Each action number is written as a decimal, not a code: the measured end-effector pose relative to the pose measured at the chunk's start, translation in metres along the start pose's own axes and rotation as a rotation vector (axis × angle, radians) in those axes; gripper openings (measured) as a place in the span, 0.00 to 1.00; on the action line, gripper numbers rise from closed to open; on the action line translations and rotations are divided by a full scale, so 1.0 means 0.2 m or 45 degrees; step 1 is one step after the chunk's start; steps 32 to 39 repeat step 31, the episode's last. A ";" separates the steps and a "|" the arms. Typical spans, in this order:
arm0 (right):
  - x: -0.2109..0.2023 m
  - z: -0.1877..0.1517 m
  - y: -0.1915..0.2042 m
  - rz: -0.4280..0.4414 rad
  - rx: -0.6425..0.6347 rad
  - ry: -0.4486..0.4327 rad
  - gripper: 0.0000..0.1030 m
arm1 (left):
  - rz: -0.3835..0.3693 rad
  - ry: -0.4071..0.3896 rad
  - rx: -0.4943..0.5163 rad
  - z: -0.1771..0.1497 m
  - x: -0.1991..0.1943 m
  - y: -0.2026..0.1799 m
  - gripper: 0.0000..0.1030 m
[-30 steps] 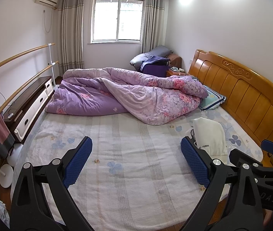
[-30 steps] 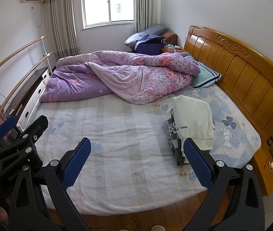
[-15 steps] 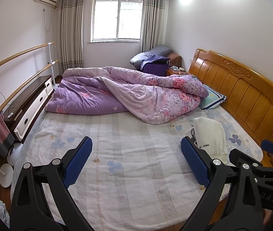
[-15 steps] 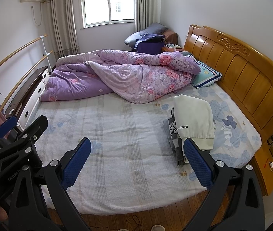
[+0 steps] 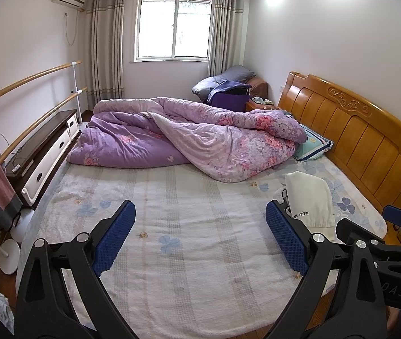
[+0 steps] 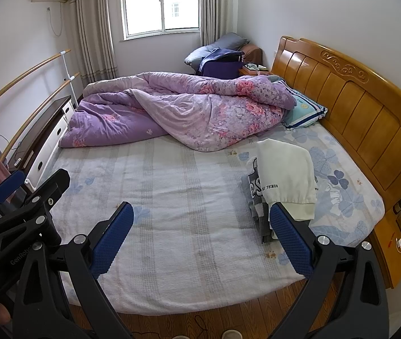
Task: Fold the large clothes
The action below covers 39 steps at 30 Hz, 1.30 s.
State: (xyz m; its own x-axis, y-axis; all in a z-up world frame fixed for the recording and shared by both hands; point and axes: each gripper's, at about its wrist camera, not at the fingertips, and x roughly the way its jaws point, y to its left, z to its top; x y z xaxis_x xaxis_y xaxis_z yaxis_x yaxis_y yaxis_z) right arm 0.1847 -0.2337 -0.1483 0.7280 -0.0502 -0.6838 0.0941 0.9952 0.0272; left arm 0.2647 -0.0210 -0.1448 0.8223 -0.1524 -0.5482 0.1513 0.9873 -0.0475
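Left claw (image 5: 200,237): jaws spread wide, nothing held, poised above the near edge of the bed (image 5: 189,257). Right claw (image 6: 201,238): likewise wide and empty, beside the left.

The task's thing, a cream garment (image 6: 285,175) with printed lettering, lies on the sheet toward the headboard side, on top of a grey printed garment (image 6: 254,195), just beyond the right claw's outer finger. Judgement: soft, light knit, limp when lifted, likely to drag the piece beneath. Best taken at the ribbed hem or a corner, one claw at each.

The middle of the sheet offers room to spread it. Further off, a bunched purple quilt (image 5: 189,138) and a pillow (image 5: 313,144) limit the far half. The wooden headboard (image 6: 350,96) bounds the right side.
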 end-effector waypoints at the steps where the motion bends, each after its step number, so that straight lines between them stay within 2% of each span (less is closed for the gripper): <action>1: 0.00 0.00 0.00 0.001 0.000 0.000 0.91 | -0.001 0.001 -0.002 0.01 0.00 0.00 0.91; 39: 0.00 0.00 0.00 0.021 0.003 0.009 0.91 | 0.015 0.019 -0.008 0.01 -0.04 0.02 0.91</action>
